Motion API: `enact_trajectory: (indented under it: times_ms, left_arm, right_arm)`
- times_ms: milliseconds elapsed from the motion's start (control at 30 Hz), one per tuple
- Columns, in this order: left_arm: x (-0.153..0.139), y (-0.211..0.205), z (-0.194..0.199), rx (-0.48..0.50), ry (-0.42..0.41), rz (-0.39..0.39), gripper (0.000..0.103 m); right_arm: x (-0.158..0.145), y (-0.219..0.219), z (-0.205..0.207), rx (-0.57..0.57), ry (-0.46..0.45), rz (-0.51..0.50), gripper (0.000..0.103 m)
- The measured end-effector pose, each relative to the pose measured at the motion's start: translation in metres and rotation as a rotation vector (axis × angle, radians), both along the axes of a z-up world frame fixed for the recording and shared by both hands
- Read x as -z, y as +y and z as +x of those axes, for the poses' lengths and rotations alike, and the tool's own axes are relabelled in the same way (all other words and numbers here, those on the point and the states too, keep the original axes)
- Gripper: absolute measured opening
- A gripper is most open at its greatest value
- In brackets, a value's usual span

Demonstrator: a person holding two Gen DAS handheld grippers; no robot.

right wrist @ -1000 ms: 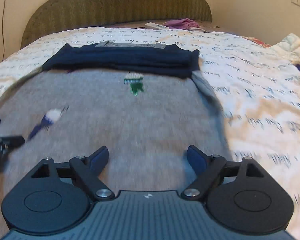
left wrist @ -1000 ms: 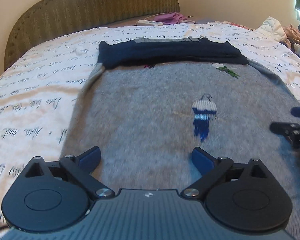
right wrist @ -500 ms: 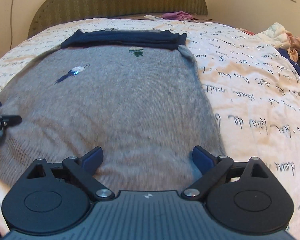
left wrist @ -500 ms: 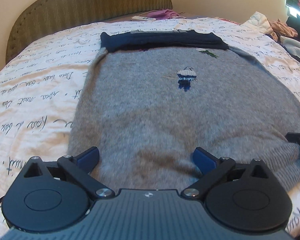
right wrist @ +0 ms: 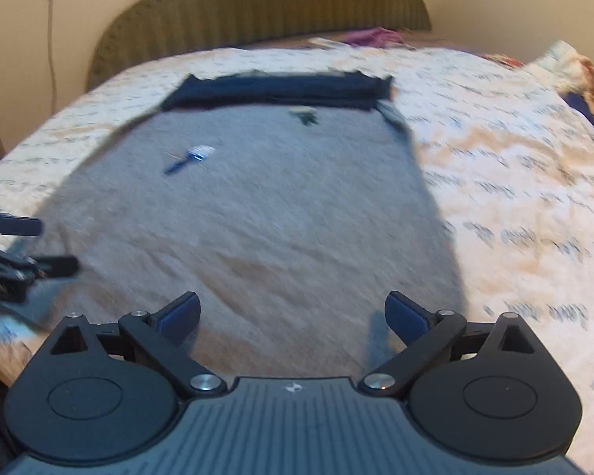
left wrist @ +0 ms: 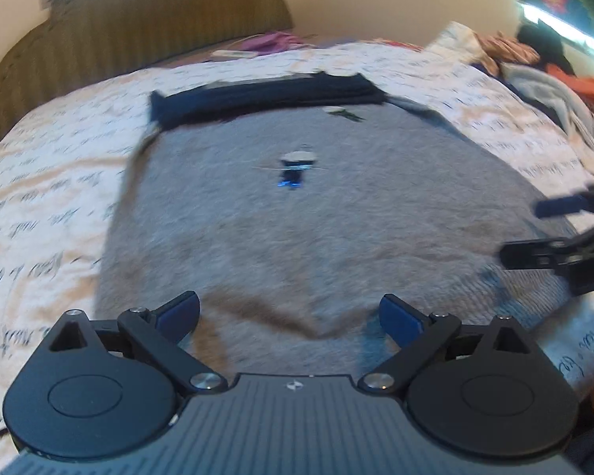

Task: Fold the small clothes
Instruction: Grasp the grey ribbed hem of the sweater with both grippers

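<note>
Grey sweater [left wrist: 336,229] spread flat on the bed [right wrist: 514,182]
Left gripper [left wrist: 289,312] and right gripper [right wrist: 293,312] both gape wide, apparently holding nothing; blur obscures the hem.

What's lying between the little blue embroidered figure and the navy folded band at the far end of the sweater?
Only bare grey knit of the sweater lies between the blue figure and the navy band; a small green motif sits off to one side. Left wrist view.

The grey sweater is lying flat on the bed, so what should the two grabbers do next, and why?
Probably lower both onto the near hem and pinch it. The grey sweater lies flat, the left gripper and right gripper hang open and empty just above that edge, and the navy band at the far end looks already folded.
</note>
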State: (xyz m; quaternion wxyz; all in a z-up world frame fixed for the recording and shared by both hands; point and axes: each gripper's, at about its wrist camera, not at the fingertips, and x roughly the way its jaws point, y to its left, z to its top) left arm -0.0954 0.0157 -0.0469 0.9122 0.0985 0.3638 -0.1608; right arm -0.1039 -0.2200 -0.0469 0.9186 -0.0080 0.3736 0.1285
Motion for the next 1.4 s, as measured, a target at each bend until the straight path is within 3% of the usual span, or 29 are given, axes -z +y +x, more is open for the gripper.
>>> enact_trajectory:
  times_ms: [100, 167, 267, 367, 467, 600, 700, 800, 867, 967, 1033, 1100, 1167, 1233, 1333, 1400]
  left_arm:
    - [0.013, -0.009, -0.004, 0.055, 0.033, 0.043, 0.098]
    - [0.018, -0.002, -0.005, 0.061, 0.039, 0.03, 0.103]
    - [0.021, 0.011, -0.006, 0.061, 0.058, 0.001, 0.103]
    - [0.018, 0.015, -0.01, 0.072, 0.049, 0.0, 0.103]
    - [0.003, 0.028, -0.016, 0.06, 0.031, -0.02, 0.096]
    - [-0.013, 0.074, -0.02, -0.05, 0.015, -0.092, 0.099]
    - [-0.006, 0.117, -0.004, -0.21, 0.125, -0.217, 0.098]
    - [0.003, 0.155, 0.007, -0.322, 0.205, -0.461, 0.098]
    - [0.003, 0.166, 0.012, -0.333, 0.244, -0.58, 0.098]
    - [0.009, 0.176, 0.019, -0.274, 0.358, -0.802, 0.092]
    - [0.014, 0.179, 0.02, -0.246, 0.406, -0.881, 0.092]
    - [0.016, 0.18, 0.021, -0.216, 0.438, -0.898, 0.089]
    - [0.018, 0.182, 0.02, -0.209, 0.462, -0.896, 0.079]
    - [0.018, 0.181, 0.02, -0.203, 0.486, -0.842, 0.067]
    - [0.019, 0.177, 0.019, -0.159, 0.506, -0.791, 0.063]
    - [0.02, 0.172, 0.02, -0.131, 0.52, -0.769, 0.063]
  right_arm:
    - [0.011, 0.026, 0.004, -0.067, 0.021, -0.099, 0.1]
    - [0.025, 0.029, -0.005, -0.082, 0.009, -0.129, 0.102]
    - [0.029, 0.01, -0.017, -0.075, 0.036, -0.036, 0.103]
    - [0.025, 0.006, -0.022, -0.1, 0.056, -0.046, 0.103]
    - [0.011, -0.001, -0.02, -0.088, 0.085, -0.014, 0.103]
    - [-0.012, -0.05, -0.024, 0.011, 0.05, 0.187, 0.103]
    - [-0.007, -0.109, -0.017, 0.148, 0.139, 0.396, 0.103]
    - [0.012, -0.155, -0.009, 0.222, 0.263, 0.548, 0.102]
    - [0.026, -0.17, -0.006, 0.225, 0.322, 0.623, 0.102]
    - [0.029, -0.174, -0.003, 0.19, 0.354, 0.717, 0.102]
    - [0.032, -0.169, 0.001, 0.13, 0.391, 0.766, 0.102]
    - [0.036, -0.162, 0.004, 0.073, 0.426, 0.789, 0.102]
    - [0.039, -0.16, 0.005, 0.059, 0.435, 0.792, 0.102]
    - [0.04, -0.164, 0.006, 0.07, 0.443, 0.811, 0.097]
    - [0.046, -0.175, 0.008, 0.103, 0.472, 0.829, 0.064]
    - [0.051, -0.18, 0.009, 0.114, 0.484, 0.852, 0.058]
